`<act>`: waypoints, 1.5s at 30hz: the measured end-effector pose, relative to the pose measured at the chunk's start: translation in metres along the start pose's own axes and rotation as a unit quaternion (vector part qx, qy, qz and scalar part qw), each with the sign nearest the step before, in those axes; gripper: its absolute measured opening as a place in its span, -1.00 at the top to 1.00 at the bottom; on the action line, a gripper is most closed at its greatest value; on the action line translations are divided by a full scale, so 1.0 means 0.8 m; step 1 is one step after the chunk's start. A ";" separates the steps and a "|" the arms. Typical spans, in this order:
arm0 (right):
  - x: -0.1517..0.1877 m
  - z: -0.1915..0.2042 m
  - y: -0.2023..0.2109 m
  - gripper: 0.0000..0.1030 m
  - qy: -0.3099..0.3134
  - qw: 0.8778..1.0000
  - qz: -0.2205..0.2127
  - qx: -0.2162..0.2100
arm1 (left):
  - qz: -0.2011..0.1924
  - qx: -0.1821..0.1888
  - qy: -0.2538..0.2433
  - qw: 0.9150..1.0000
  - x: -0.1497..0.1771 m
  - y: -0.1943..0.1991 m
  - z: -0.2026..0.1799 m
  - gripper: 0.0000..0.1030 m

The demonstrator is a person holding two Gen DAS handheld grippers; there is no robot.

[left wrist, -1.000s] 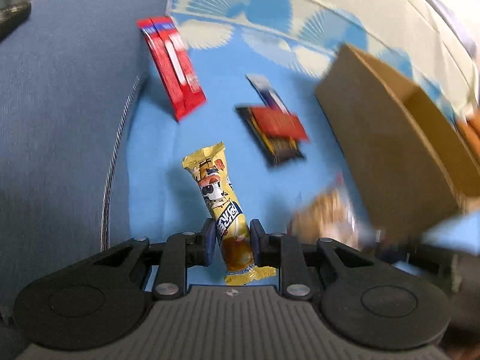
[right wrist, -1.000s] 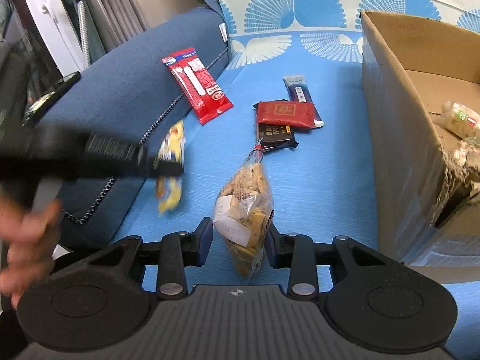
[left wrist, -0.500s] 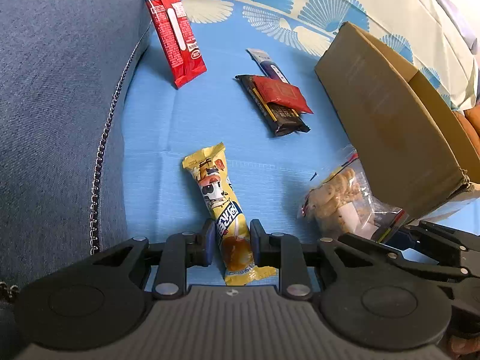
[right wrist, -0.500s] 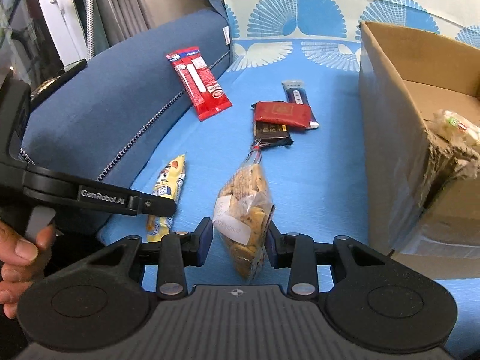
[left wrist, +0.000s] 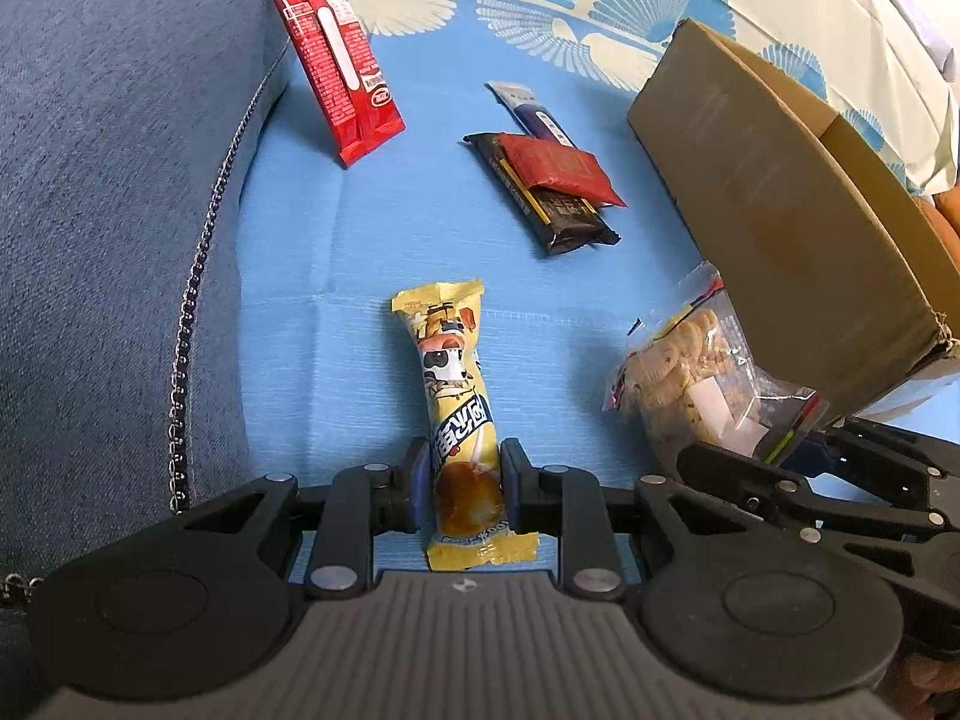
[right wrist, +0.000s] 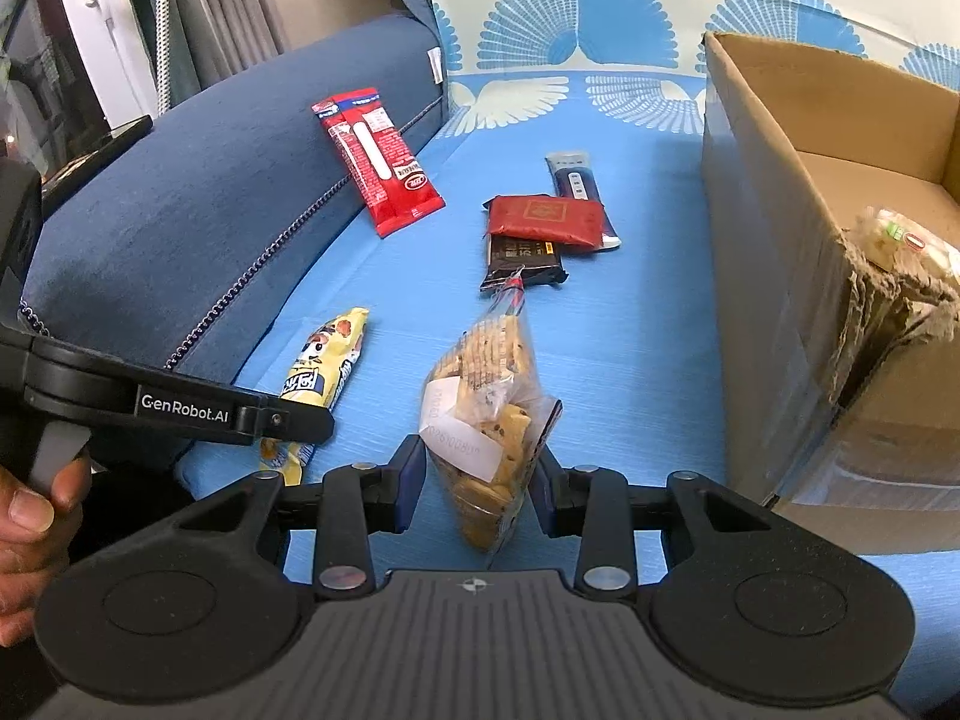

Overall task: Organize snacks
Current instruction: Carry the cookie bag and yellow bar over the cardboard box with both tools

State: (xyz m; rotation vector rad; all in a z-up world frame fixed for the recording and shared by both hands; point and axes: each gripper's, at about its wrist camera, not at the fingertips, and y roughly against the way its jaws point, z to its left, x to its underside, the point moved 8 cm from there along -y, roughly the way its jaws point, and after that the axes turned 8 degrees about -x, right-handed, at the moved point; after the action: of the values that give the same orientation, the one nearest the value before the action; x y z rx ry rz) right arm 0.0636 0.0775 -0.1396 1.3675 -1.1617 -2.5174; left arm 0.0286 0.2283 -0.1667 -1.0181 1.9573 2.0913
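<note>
Downward-tilted left gripper (left wrist: 462, 492) clamping yellow snack bar (left wrist: 457, 420), right gripper (right wrist: 477, 483) pinching cookie bag (right wrist: 486, 420)

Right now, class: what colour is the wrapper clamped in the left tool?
Yellow wrapper, cartoon printed on it; clearest in the left wrist view.

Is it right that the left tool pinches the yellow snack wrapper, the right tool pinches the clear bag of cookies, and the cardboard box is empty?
Not quite: the brown cardboard box is not empty. The right wrist view shows a pale wrapped snack inside it. The rest holds: the left tool pinches the yellow snack wrapper, the right tool the clear bag of cookies.
</note>
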 end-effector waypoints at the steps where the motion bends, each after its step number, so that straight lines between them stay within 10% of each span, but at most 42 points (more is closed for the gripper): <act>1: 0.000 0.000 0.000 0.29 0.001 1.000 0.000 0.000 | -0.001 -0.001 -0.001 1.000 0.000 0.000 0.000 0.48; 23: 0.006 -0.002 -0.007 0.37 0.004 1.000 0.019 0.008 | 0.005 0.007 0.008 1.000 0.000 -0.001 0.003 0.48; 30: -0.001 -0.008 -0.005 -0.35 0.001 1.000 -0.002 0.023 | 0.006 0.009 0.008 1.000 -0.001 -0.003 0.003 0.48; 34: -0.008 -0.010 -0.006 -0.39 -0.005 1.000 -0.018 0.019 | 0.006 0.009 0.007 1.000 -0.001 -0.003 0.003 0.47; 41: -0.012 -0.009 -0.019 -0.33 0.002 1.000 -0.021 0.009 | 0.006 0.007 0.006 1.000 -0.001 -0.003 0.003 0.47; 45: -0.009 -0.004 -0.023 0.06 0.020 1.000 -0.016 0.009 | 0.004 0.005 0.005 1.000 -0.001 -0.003 0.002 0.47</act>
State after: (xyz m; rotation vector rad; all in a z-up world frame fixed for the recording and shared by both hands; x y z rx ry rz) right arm 0.0757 0.0914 -0.1478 1.4457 -1.1683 -2.4950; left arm 0.0293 0.2306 -0.1684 -1.0216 1.9789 2.0823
